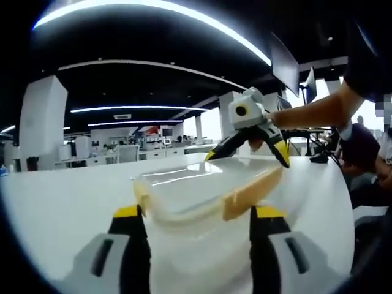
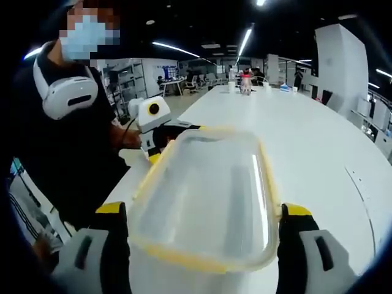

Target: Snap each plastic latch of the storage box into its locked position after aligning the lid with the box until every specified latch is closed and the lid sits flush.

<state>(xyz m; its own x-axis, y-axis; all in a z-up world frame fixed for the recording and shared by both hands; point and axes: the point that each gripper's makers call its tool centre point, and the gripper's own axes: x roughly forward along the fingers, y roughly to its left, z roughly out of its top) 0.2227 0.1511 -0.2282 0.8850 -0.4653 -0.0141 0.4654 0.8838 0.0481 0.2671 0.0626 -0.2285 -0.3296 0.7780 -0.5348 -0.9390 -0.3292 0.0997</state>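
Left gripper view: left gripper [image 1: 199, 223] spread astride the storage box [image 1: 205, 199] near the table [image 1: 67, 196] edge, lid [image 1: 196, 187] skewed; right gripper view: right gripper [image 2: 202, 229] equally spread, so we square it before latching.

Lighting: indoor, fairly bright below and dark above; long ceiling strip lights [image 1: 153, 7] against a black ceiling, plus window daylight [image 1: 367, 113] blown out in the left gripper view. Glare: white streaks on the clear lid [image 2: 208, 196]; the white desk [image 2: 306, 141] reflects strongly. Shadows: soft and faint. Focus: near objects soft and blurred, background only moderately sharp. Distortion: strong fisheye; straight lights and desk edges bow toward the margins, with darkening there.
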